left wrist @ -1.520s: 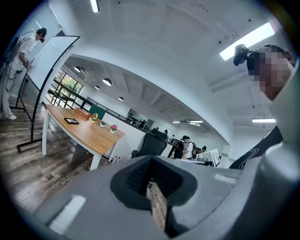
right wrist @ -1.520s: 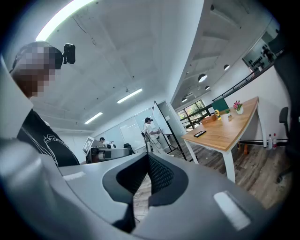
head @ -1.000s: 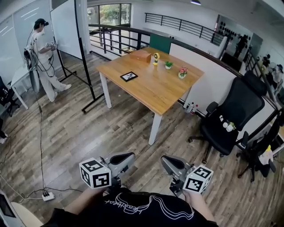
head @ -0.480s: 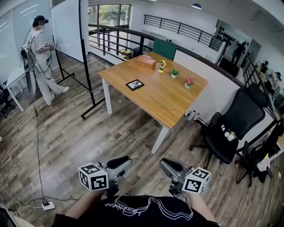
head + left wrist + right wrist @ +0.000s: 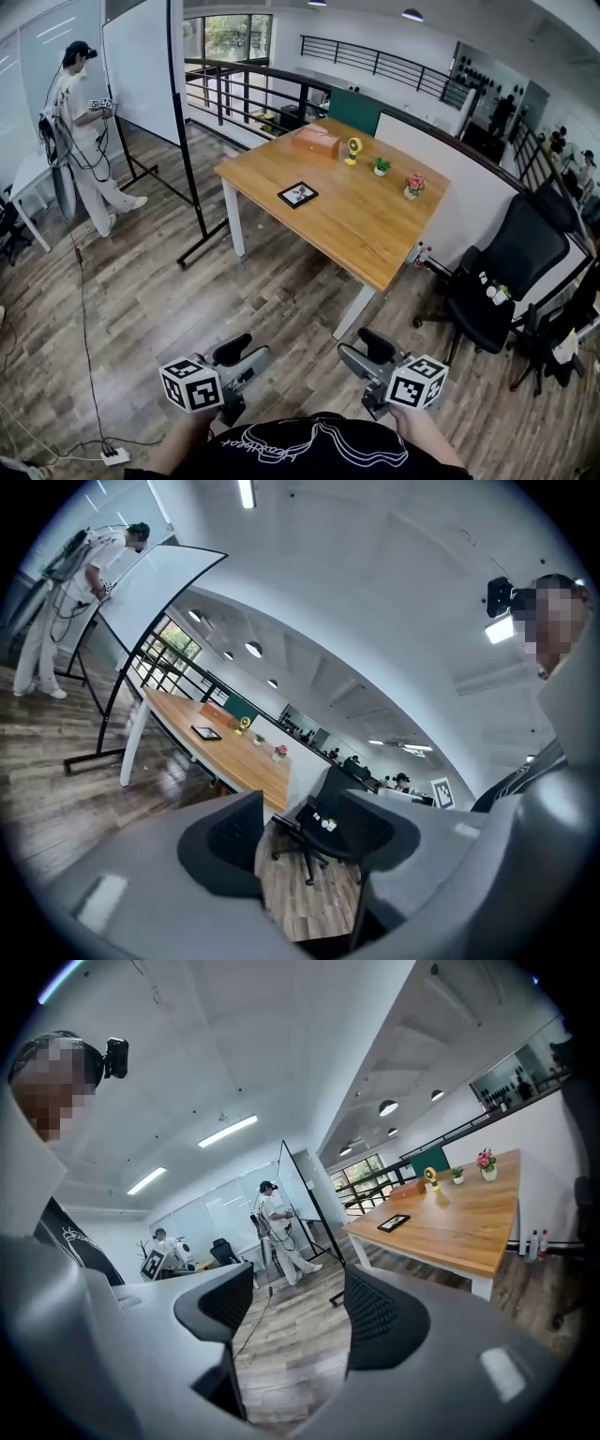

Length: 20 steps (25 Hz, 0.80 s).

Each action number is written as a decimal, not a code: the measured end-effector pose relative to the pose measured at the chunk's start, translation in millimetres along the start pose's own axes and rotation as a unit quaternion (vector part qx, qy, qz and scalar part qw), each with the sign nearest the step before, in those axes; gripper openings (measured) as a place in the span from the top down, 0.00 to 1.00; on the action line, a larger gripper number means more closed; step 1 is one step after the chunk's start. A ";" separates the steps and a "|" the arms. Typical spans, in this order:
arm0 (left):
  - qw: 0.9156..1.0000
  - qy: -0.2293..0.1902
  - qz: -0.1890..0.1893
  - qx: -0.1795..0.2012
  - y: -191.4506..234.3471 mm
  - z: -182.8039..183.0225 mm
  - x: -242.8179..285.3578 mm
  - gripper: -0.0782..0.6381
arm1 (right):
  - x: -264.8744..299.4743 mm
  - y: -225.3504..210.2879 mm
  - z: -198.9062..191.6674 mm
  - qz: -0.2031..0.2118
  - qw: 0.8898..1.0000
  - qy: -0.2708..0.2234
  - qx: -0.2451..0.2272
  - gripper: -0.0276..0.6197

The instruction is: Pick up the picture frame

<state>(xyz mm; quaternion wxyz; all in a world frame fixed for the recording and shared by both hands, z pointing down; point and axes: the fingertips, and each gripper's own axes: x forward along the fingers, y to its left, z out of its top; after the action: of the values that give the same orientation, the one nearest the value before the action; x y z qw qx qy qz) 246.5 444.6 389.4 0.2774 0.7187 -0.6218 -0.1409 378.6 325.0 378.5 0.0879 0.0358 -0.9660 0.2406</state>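
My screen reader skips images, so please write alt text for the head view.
The left gripper and right gripper, both open and empty, are held low over a wood floor, well short of a wooden table where a dark picture frame lies flat.

A: How many things on the table (image 5: 375, 234)?
B: You have five: one picture frame (image 5: 298, 194), one box (image 5: 315, 142), one yellow round object (image 5: 352, 147), two potted plants (image 5: 382, 166) (image 5: 412, 185).
A: And beside it?
B: You see one whiteboard (image 5: 141, 56), one person (image 5: 80, 122) by it.
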 end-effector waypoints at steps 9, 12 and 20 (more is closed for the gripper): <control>0.999 0.022 0.024 -0.012 64.2 18.6 40.9 0.54 | 83.8 -59.3 6.6 0.021 0.999 0.020 0.034 0.47; 0.998 0.023 0.045 -0.023 100.2 37.3 60.9 0.54 | 129.4 -88.5 23.0 0.041 0.998 0.024 0.044 0.47; 0.996 0.052 0.069 -0.005 196.5 120.7 176.4 0.54 | 233.4 -200.4 100.5 0.050 0.996 0.019 0.069 0.48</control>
<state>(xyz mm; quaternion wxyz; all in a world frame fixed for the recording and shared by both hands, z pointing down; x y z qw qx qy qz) 53.1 231.9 430.0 0.3222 0.6786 -0.6543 -0.0874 156.4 94.7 426.7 0.0917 -0.0110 -0.9458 0.3113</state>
